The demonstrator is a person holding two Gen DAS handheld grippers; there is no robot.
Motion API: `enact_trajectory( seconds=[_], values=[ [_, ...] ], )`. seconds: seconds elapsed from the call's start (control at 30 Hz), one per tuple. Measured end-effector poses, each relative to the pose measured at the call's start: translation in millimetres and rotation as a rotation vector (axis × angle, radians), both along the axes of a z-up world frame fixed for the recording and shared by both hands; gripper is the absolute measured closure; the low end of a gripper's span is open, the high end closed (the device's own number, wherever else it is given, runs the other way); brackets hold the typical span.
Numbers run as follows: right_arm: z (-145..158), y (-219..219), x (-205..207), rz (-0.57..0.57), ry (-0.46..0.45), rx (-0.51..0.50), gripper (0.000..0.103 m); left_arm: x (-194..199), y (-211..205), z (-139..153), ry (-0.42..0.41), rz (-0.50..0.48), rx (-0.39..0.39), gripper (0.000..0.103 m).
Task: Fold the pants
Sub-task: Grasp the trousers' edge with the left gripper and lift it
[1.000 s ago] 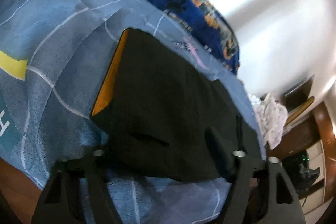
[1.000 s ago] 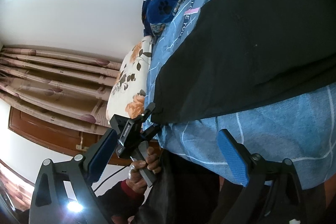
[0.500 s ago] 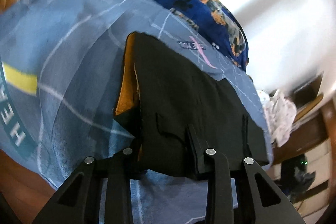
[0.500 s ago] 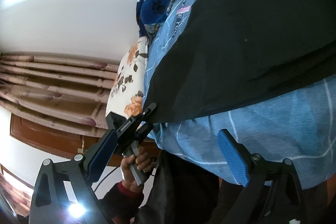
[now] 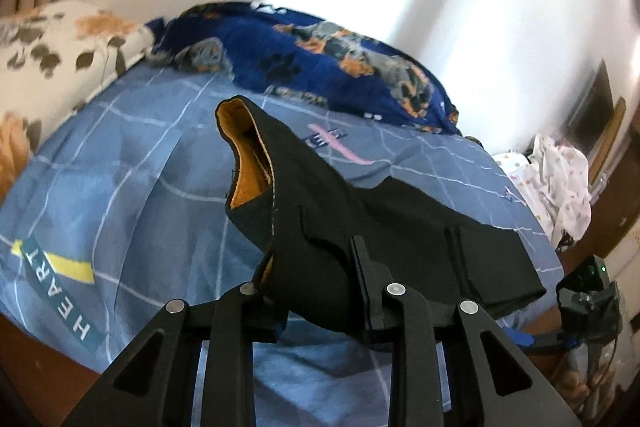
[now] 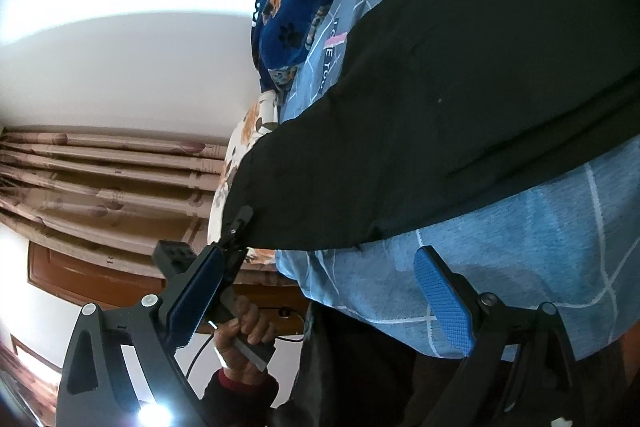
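Left gripper (image 5: pixel 316 291) is clenched on the waistband corner of the black pants (image 5: pixel 360 227), and in its own view you can see that corner lifted off the blue checked bedsheet (image 5: pixel 120 187), with the orange lining (image 5: pixel 248 163) gaping open at the top. The rest of the pants trails off to the right, lying flat on the sheet toward the bed edge. Blue paw-print blanket (image 5: pixel 320 67) and a floral pillow (image 5: pixel 52 55) sit further back, well out of the way. Off to the far right you can just spot the other gripper down past the bed edge.

Right wrist view: right gripper (image 6: pixel 320 299) is wide open, blue pads (image 6: pixel 442 301) holding nothing, hovering just off the near edge of the bed. The pants stretch across the sheet above it, and the left gripper shows up at the lifted corner with the person's hand (image 6: pixel 244 327) on its handle.

My take on doing this step well: one pinched corner will just drag and twist the fabric, so I'd get the right gripper onto the opposite corner of the same end before carrying anything over. Pinch through both layers so the lining doesn't slide out. Then lift both corners level, keep the edge taut between them, and lay it down lined up with the far edge.
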State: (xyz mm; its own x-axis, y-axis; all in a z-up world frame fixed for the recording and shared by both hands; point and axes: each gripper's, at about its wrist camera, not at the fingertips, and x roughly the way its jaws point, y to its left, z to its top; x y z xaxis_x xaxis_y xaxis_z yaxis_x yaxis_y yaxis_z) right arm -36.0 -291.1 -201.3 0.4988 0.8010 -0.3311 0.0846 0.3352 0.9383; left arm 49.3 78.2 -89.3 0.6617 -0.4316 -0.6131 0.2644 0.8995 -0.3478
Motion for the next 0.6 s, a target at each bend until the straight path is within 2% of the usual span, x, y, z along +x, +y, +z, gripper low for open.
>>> enact_trajectory(
  seconds=[0.33, 0.6],
  values=[
    [-1, -7, 1, -0.021, 0.002, 0.018, 0.008, -9, -29, 26, -0.088, -0.056, 0.052, 0.076],
    [-3, -18, 1, -0.047, 0.005, 0.037, 0.008, -10, -47, 39, -0.117, -0.079, 0.061, 0.076]
  ],
)
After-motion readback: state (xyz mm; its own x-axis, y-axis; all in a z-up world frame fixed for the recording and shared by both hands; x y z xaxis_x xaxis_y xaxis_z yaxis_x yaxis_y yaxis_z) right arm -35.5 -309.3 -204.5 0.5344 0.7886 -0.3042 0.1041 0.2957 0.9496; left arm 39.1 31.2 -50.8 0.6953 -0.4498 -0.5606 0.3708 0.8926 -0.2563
